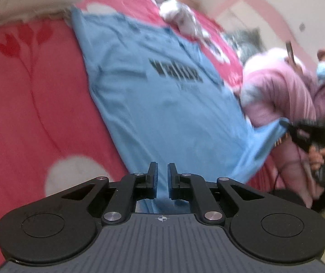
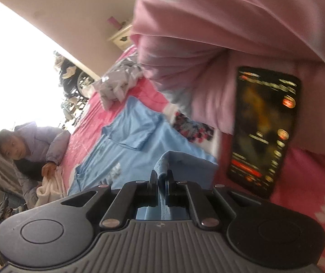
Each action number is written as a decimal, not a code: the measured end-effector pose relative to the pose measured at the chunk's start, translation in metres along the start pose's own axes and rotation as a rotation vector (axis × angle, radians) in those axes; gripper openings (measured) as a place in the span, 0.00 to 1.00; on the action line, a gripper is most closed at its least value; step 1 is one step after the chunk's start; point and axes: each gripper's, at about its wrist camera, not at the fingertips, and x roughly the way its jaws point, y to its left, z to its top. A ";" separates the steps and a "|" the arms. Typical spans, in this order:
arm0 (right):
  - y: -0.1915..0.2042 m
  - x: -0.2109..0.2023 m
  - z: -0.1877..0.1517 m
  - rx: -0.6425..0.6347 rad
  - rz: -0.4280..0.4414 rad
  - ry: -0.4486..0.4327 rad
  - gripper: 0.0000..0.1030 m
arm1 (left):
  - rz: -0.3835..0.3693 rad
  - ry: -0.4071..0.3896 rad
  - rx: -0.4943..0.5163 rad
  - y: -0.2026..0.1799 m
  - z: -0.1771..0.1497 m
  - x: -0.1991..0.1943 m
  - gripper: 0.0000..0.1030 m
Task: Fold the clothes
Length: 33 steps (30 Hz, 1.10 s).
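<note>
The bed [image 1: 26,95], under its red flowered cover, carries the blue T-shirt [image 1: 162,104] spread flat with its printed front up, a crumpled pale garment [image 1: 180,18] beyond it. They look to be at the first fold: both hem corners are pinched. The right tongs [image 2: 162,175] are clamped on a bunched corner. The left tongs [image 1: 162,170] stand only narrowly apart, with blue cloth between the pads; I cannot tell whether they still pinch. Next, I'd judge, both corners must lift together and carry evenly toward the collar.
</note>
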 end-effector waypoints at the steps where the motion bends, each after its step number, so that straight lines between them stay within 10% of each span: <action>1: -0.004 -0.003 -0.002 0.010 -0.003 0.001 0.06 | -0.004 0.021 0.003 -0.001 -0.003 0.001 0.12; 16: -0.064 -0.028 -0.037 0.115 -0.108 0.016 0.06 | -0.019 0.160 0.056 -0.007 -0.040 0.012 0.29; 33: -0.057 -0.022 -0.037 0.089 -0.118 0.018 0.06 | -0.153 0.252 -0.387 0.022 0.004 0.030 0.44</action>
